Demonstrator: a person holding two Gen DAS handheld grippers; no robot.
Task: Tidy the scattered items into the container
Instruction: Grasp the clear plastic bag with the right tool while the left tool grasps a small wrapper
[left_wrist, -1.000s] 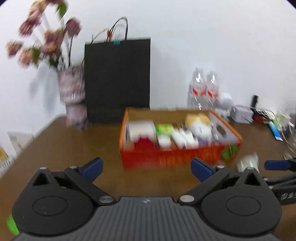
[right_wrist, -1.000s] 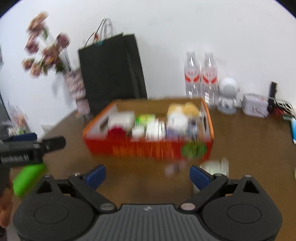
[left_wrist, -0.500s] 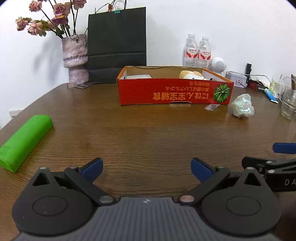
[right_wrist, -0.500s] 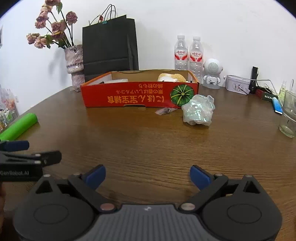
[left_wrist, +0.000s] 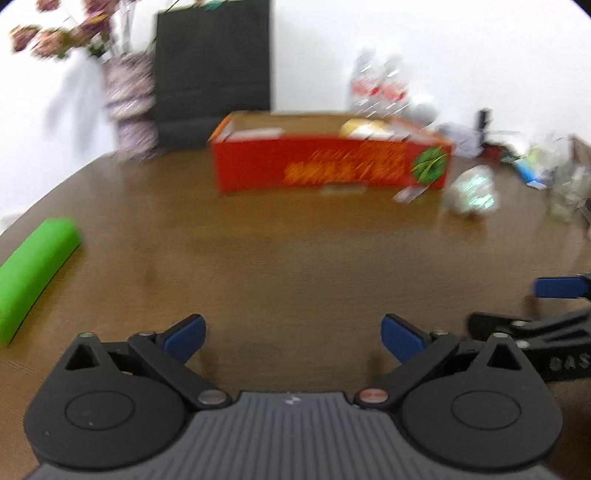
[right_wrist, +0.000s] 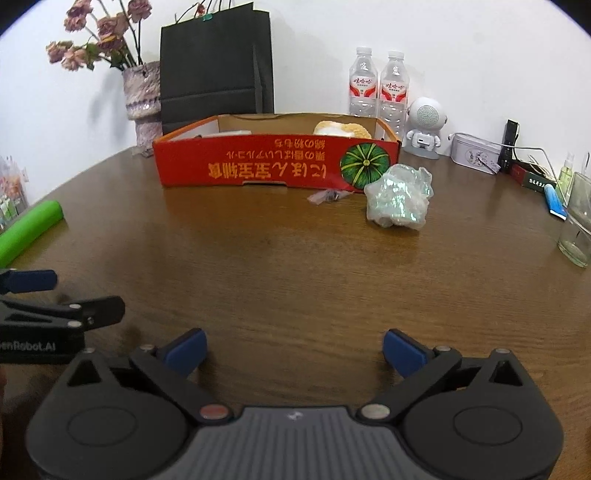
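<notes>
A red cardboard box (right_wrist: 258, 168) (left_wrist: 325, 162) with a pumpkin print stands at the far middle of the brown table, with a yellow-white soft item and white packets inside. A crumpled shiny plastic bag (right_wrist: 399, 199) (left_wrist: 472, 194) lies at its right front corner, a small wrapper (right_wrist: 327, 195) beside it. A green cylinder (left_wrist: 33, 273) (right_wrist: 29, 229) lies at the left edge. My left gripper (left_wrist: 291, 336) and right gripper (right_wrist: 293, 350) both hover open and empty over the near table, side by side. The left wrist view is blurred.
Behind the box stand a black paper bag (right_wrist: 216, 66), a vase of dried flowers (right_wrist: 142, 99), two water bottles (right_wrist: 378, 88) and a small white robot figure (right_wrist: 424, 127). At the right are a tin (right_wrist: 474, 153), cables, a blue tube (right_wrist: 554, 199) and a glass (right_wrist: 578, 225).
Both grippers dropped from above the box to low over the near table a second ago. Since half a second ago the left view has shifted and blurred; the right has crept forward. Both stay open.
</notes>
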